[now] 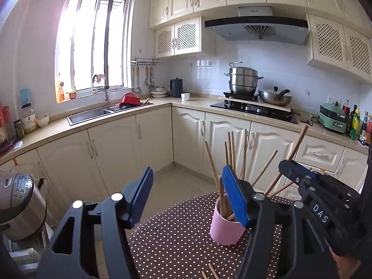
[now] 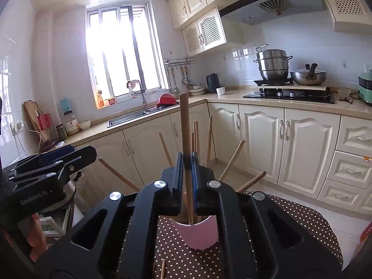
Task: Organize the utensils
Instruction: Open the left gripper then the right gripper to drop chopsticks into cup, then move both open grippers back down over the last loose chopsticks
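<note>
A pink cup (image 1: pixel 226 231) stands on the brown polka-dot table (image 1: pixel 176 237) with several wooden chopsticks (image 1: pixel 232 151) leaning out of it. My left gripper (image 1: pixel 188 194) is open and empty, just left of the cup. My right gripper (image 2: pixel 187 160) is shut on one upright wooden chopstick (image 2: pixel 185 125), whose lower end sits inside the pink cup (image 2: pixel 200 234). The right gripper also shows in the left wrist view (image 1: pixel 300 174), above the cup's right side. Loose chopsticks (image 1: pixel 210 272) lie on the table's near edge.
The table edge drops to a tiled floor (image 1: pixel 176 181) in front. A rice cooker (image 1: pixel 18 204) stands to the left. Kitchen cabinets (image 1: pixel 148 137), a sink (image 1: pixel 93 114) and a stove with pots (image 1: pixel 253 107) line the far walls.
</note>
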Demonstrator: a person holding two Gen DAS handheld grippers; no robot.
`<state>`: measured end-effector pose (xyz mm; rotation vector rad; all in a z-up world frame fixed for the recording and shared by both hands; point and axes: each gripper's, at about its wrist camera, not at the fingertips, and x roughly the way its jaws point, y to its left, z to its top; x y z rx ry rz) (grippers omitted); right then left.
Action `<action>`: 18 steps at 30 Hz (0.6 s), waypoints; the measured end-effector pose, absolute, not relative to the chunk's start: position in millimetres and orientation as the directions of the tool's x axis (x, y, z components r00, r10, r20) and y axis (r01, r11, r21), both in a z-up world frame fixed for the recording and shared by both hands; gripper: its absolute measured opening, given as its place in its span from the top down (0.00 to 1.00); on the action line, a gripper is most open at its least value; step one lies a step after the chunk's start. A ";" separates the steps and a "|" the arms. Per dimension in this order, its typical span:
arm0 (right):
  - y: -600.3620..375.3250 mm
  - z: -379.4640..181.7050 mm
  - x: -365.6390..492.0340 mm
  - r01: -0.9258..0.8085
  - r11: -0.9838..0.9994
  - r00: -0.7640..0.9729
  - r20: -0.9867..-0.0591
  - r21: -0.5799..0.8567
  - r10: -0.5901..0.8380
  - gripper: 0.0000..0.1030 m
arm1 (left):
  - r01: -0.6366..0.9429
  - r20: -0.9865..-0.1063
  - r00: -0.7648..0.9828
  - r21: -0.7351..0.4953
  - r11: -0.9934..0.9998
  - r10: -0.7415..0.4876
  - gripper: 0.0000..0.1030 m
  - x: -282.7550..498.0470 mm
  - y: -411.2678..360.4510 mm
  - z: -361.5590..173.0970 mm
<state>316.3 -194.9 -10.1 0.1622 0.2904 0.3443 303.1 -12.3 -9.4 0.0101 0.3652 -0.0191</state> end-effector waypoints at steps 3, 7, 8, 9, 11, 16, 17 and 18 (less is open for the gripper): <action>-194.3 -5.7 309.2 -0.314 0.928 0.900 -0.248 0.200 0.358 0.88 | 0.017 -0.357 0.934 0.005 1.000 -0.015 0.39 297.0 -8.8 -7.0; -195.7 0.0 296.1 -0.311 0.930 0.908 -0.227 0.195 0.351 0.51 | 0.007 -0.352 0.936 0.009 1.000 -0.004 0.39 286.6 -4.5 -3.8; -196.1 1.2 291.6 -0.312 0.930 0.909 -0.225 0.193 0.352 0.51 | 0.007 -0.352 0.936 0.007 1.000 -0.004 0.39 284.2 -3.6 -3.5; -196.1 2.1 288.7 -0.313 0.930 0.908 -0.226 0.193 0.353 0.51 | 0.006 -0.354 0.935 0.007 1.000 -0.003 0.39 280.3 -1.9 -3.0; -196.4 3.1 282.9 -0.312 0.931 0.909 -0.226 0.189 0.350 0.51 | -0.001 -0.354 0.935 0.007 1.000 0.003 0.39 273.1 -0.3 -2.3; -200.0 6.8 262.9 -0.312 0.932 0.911 -0.220 0.183 0.348 0.51 | 0.001 -0.348 0.938 -0.008 1.000 -0.004 0.39 252.4 3.3 0.3; -200.3 7.2 259.2 -0.313 0.932 0.911 -0.219 0.182 0.349 0.51 | 0.003 -0.347 0.938 -0.009 1.000 -0.006 0.38 249.5 3.1 0.8; -200.2 7.7 253.3 -0.317 0.931 0.910 -0.217 0.181 0.352 0.51 | 0.004 -0.346 0.938 -0.009 1.000 -0.007 0.38 246.1 3.0 1.2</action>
